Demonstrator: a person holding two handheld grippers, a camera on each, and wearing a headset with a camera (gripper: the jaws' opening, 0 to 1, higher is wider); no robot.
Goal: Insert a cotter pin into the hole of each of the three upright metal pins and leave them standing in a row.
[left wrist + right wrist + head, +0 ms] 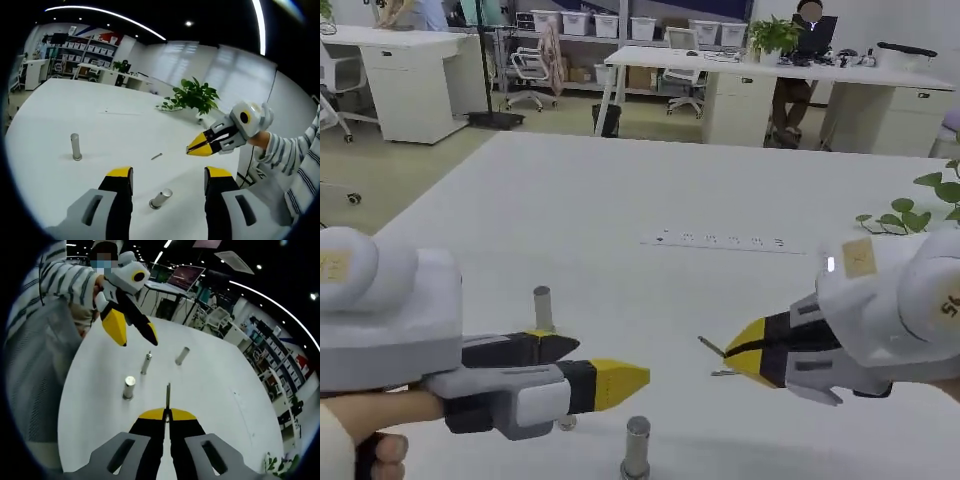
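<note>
Well, slender cotter pin (168, 395) (bare metal)

Head view looks down from behind; left gripper view faces the right tongs (192, 149), right gripper view the left tongs (136, 341), sharing the table (50, 115) between

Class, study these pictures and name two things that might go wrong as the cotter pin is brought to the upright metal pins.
1. The right claw grips the cotter pin by one end, at its very tips, so the pin may twist or slip when it meets a hole.
2. The left claw is open and steadies nothing. The metal pin stands free on the table, so a sideways push would probably topple it.
</note>
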